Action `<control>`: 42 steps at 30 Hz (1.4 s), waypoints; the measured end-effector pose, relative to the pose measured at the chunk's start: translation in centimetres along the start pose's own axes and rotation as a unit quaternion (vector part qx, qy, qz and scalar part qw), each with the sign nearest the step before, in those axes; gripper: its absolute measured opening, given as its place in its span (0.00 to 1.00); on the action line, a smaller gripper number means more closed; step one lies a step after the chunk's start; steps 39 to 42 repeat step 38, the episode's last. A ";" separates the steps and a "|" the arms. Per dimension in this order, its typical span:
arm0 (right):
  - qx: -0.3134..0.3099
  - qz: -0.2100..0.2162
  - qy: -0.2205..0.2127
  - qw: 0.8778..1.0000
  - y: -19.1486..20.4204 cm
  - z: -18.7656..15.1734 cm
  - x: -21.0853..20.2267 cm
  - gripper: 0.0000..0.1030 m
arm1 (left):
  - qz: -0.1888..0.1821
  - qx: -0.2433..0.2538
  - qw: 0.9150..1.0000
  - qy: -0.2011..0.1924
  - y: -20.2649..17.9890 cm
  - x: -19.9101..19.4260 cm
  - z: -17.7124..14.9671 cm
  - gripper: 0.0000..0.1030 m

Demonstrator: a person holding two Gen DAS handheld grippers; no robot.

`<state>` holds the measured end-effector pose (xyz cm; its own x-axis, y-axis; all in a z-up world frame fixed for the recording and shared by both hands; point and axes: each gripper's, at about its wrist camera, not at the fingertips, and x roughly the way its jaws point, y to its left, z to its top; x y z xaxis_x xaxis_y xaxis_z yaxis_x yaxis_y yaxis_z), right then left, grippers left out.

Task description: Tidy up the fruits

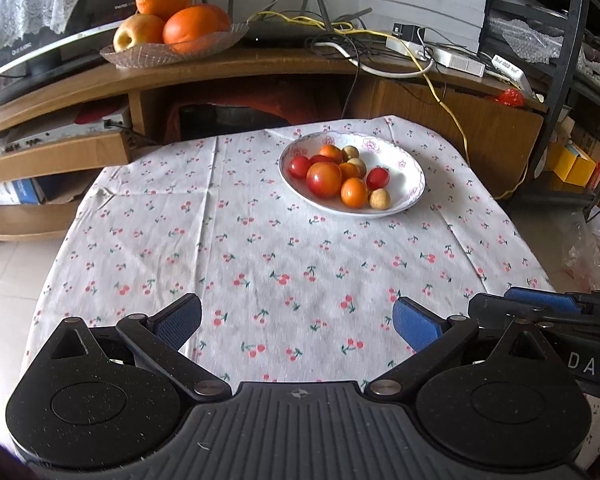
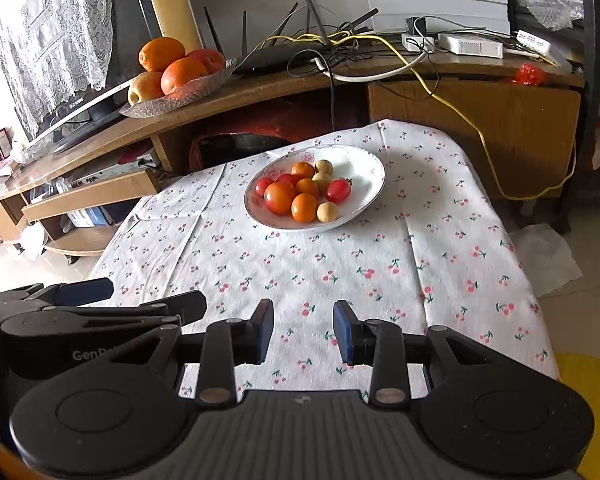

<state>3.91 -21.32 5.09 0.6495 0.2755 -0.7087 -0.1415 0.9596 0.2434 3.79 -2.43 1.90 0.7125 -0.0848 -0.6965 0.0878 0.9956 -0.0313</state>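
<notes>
Both grippers empty above the near table edge, fruit bowl at far side

Left gripper (image 1: 298, 322): jaws spread wide, the blue pads (image 1: 180, 320) far apart, nothing between them but the cherry-print tablecloth (image 1: 260, 248) below. It touches no object. It hangs over the near part of the table, angled down toward the cloth.

Right gripper (image 2: 303, 332): jaws drawn in to a narrow gap, much narrower than the left, with only tablecloth showing through the gap. Holds nothing and no contact with any fruit. In the left wrist view its blue-tipped fingers enter at the right edge, just beside the left gripper; in the right wrist view the left gripper's body sits at the lower left, so the two tools are side by side.

Bowl (image 1: 414, 184): white with a pink flower rim, on the tablecloth at the far side, right of centre in the left view, well apart from both grippers. Contents piled toward its left half: one large red-orange tomato (image 1: 324, 179), small oranges (image 1: 354, 193), small red tomatoes (image 1: 378, 177) and round tan fruits (image 1: 380, 199). The right part of the bowl is bare.

Behind the table, on a wooden stand (image 1: 260, 68) at upper left: glass dish (image 1: 140, 56) with big oranges (image 1: 190, 28) and an apple (image 1: 136, 32). A tangle of cables (image 1: 380, 40) lies to its right
</notes>
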 end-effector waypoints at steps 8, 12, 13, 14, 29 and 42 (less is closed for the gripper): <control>-0.002 -0.001 0.008 1.000 0.5 -0.9 -0.2 0.32 | 0.001 -0.001 1.000 0.002 0.2 -0.3 -0.4 0.99; -0.002 -0.001 0.008 1.000 0.4 -0.9 -0.2 0.32 | 0.005 -0.004 1.000 0.004 0.2 -0.3 -0.5 0.99; -0.002 -0.001 0.008 1.000 0.4 -0.9 -0.2 0.32 | 0.005 -0.005 1.000 0.005 0.2 -0.3 -0.5 0.99; -0.003 -0.001 0.008 1.000 0.5 -0.9 -0.2 0.32 | 0.005 -0.004 1.000 0.006 0.2 -0.3 -0.6 0.98; -0.006 0.000 0.014 1.000 0.7 -1.2 0.1 0.32 | 0.005 0.010 1.000 -0.006 0.1 -0.5 -0.7 0.94; -0.011 0.001 0.018 1.000 0.9 -1.3 0.3 0.32 | 0.015 0.015 1.000 -0.018 0.0 -0.7 -0.7 0.95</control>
